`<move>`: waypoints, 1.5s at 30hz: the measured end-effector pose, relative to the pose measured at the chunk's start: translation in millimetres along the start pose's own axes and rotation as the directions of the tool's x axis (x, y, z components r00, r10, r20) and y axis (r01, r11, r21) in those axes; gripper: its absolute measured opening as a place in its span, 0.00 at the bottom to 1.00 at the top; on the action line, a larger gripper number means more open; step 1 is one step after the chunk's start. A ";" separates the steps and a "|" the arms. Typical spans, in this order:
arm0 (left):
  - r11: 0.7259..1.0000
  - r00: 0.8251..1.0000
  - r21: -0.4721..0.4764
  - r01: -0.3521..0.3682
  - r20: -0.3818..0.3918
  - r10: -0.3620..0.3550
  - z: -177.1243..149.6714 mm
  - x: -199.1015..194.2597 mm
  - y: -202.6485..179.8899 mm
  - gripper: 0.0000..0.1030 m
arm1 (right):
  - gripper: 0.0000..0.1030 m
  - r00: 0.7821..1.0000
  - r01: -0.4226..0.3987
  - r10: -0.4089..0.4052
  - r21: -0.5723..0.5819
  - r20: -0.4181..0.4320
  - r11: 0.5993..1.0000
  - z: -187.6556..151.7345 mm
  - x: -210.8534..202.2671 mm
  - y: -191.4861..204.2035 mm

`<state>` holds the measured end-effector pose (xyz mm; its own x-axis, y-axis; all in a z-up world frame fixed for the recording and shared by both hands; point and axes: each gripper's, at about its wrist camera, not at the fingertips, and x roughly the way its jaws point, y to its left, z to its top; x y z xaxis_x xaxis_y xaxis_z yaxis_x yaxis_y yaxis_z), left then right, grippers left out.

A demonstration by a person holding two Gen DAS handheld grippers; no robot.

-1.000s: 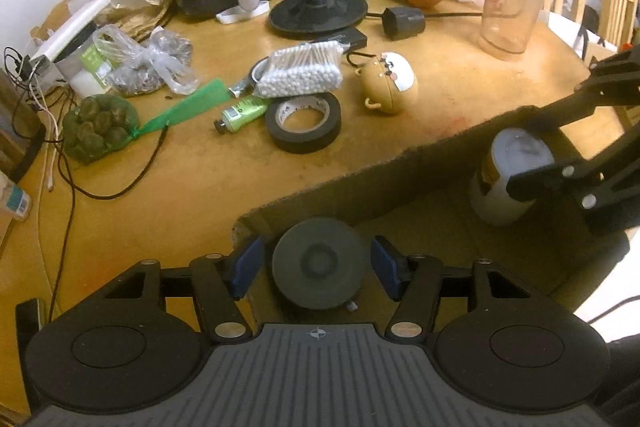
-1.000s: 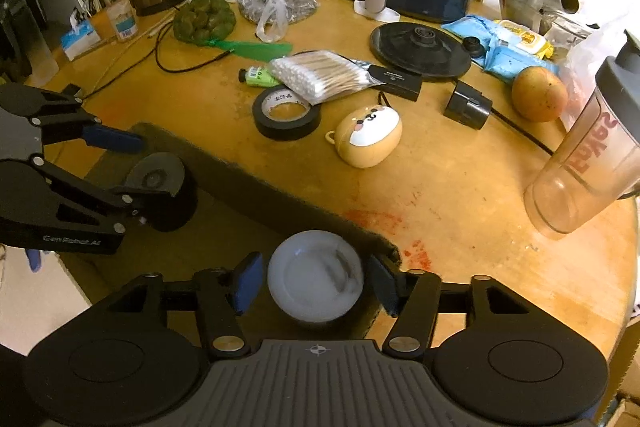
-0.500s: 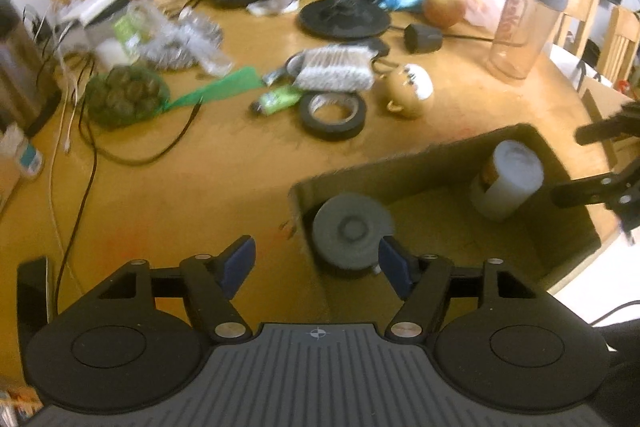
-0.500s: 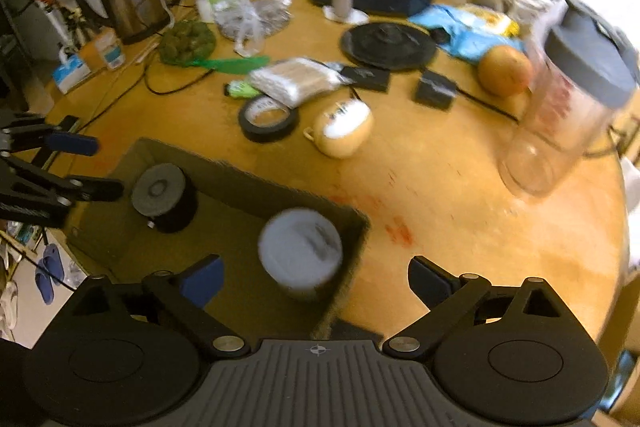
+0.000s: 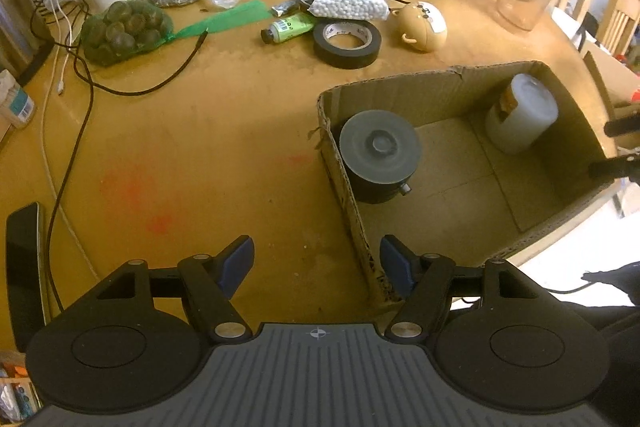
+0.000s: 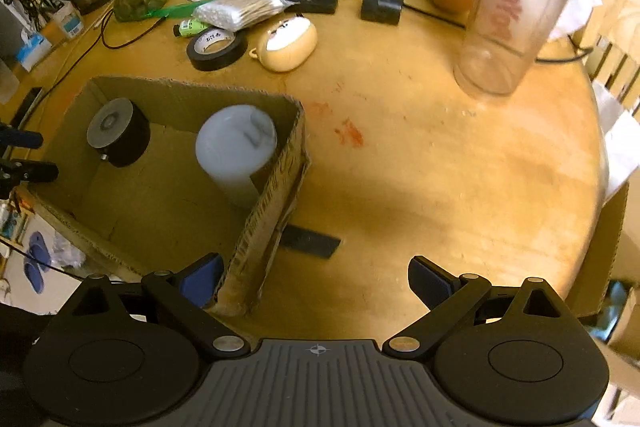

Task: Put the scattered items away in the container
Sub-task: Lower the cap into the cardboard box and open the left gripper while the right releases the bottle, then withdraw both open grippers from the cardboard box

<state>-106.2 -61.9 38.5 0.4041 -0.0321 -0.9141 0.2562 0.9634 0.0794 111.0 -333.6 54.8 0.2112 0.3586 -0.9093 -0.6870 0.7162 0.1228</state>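
A: Cardboard box (image 5: pixel 452 87) is set on the counter (image 5: pixel 200 155), at its near edge. Two things are stood inside it: a black round can (image 5: pixel 378 155) in one corner and a white jar (image 5: pixel 520 117) in the other.

B: Are the grippers shut on anything?

A: No. The left gripper (image 5: pixel 316 263) is held open over the counter and the box's side wall, and nothing is pinched between its blue pads. The right gripper (image 6: pixel 316 279) is spread very wide on the other side, and only the box's corner is seen between its pads. Nothing is gripped there either.

B: What is left to be tidied?

A: Lots of things are spread out past the box. A black tape roll (image 5: pixel 347 43) is laid flat, with a green tube (image 5: pixel 288 29) and a bag of cotton buds (image 5: pixel 350 5) just beside it. A tan egg-shaped toy (image 5: pixel 424 27) is close to the box's far wall.

B: How should the next pick be done well?

A: One near thing should probably be picked, such as the tape roll or the toy. The pads should be lined up on both sides before they are closed. The tape roll is flat and low, so it may be best pinched across its rim. The box wall should be cleared on the way back, so it is not bumped.
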 end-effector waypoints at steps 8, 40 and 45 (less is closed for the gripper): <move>1.000 1.000 0.016 0.000 -0.014 0.000 -7.9 -2.4 1.1 0.74 | 0.96 1.000 -0.015 0.016 0.017 -0.016 1.000 -8.2 -3.4 3.2; 0.991 0.957 -0.123 0.060 0.288 -0.022 48.3 -53.7 -3.8 0.93 | 1.00 0.986 -0.036 0.027 0.055 0.162 0.998 46.4 -34.9 -5.4; 0.985 0.947 -0.162 0.062 0.320 -0.007 54.7 -55.0 -3.3 1.00 | 1.00 0.985 -0.038 0.028 0.056 0.170 0.998 61.5 -29.7 -11.2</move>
<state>-81.2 -77.9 110.2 0.6618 -0.1227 -0.7396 0.1352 0.9899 -0.0432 155.1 -315.5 104.8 0.3068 0.4748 -0.8249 -0.6546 0.7344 0.1792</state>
